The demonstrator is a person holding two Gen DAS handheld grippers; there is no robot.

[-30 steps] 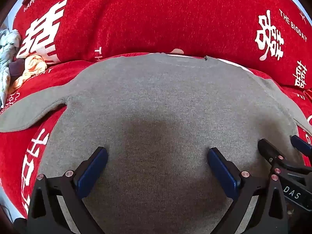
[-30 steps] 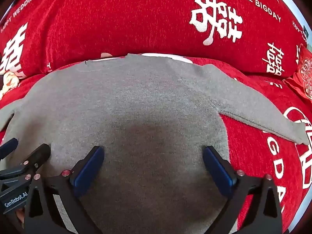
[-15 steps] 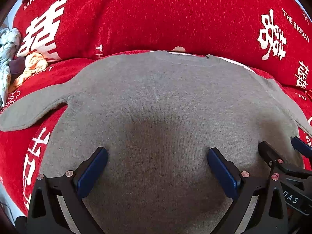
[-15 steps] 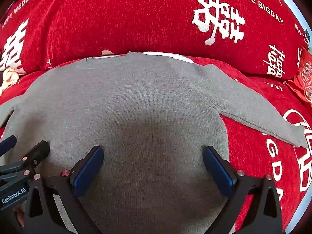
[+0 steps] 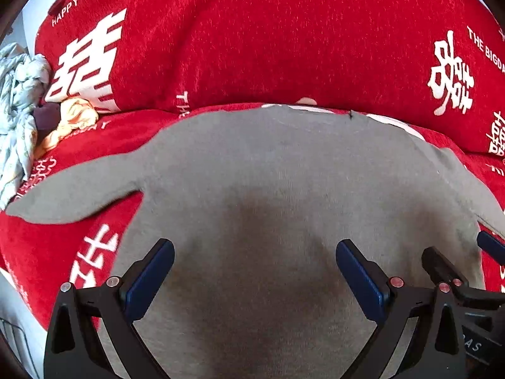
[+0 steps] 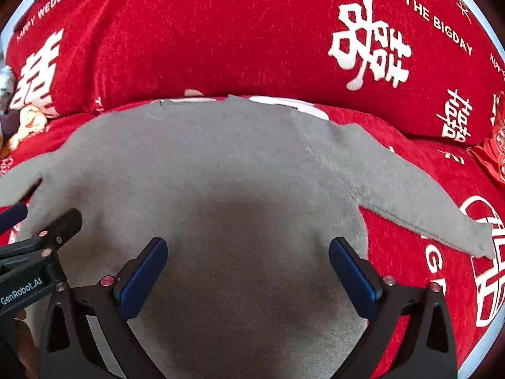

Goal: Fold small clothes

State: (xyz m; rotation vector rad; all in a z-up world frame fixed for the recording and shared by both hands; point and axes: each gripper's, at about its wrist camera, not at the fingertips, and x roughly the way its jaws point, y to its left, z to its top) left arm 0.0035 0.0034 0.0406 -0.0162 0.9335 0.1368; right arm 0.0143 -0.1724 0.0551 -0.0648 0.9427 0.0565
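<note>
Left wrist view: left gripper over the lower middle of a grey sweater, jaws wide apart, nothing between the blue pads. Sweater spread flat on a red cover, one sleeve stretched out to the left, its cuff near the frame edge. Only here: a crumpled pale cloth and an orange-yellow cloth bunched at the far left beside a dark scrap, hard to identify. At the right edge, the right gripper, part of it only, just beside the sweater's right hem; the opposite sleeve cut short by the frame. Right wrist view: right gripper likewise spread open above the sweater, pads empty. Only here: the other sleeve in full, angled out to the right, cuff lying on white print of the cover. Left gripper at the lower left, marked "GenRobot.AI", its far finger mostly cut off. Fingertips of a person's hand just visible below it. Red backrest behind, printed with white characters, "HAPPY WEDDING" and "THE BIGDAY". At the far right edge, glassware on a red cloth, clipped and blurred. Near hem of the sweater hidden under both grippers; dark shadow on the knit between the fingers.
</note>
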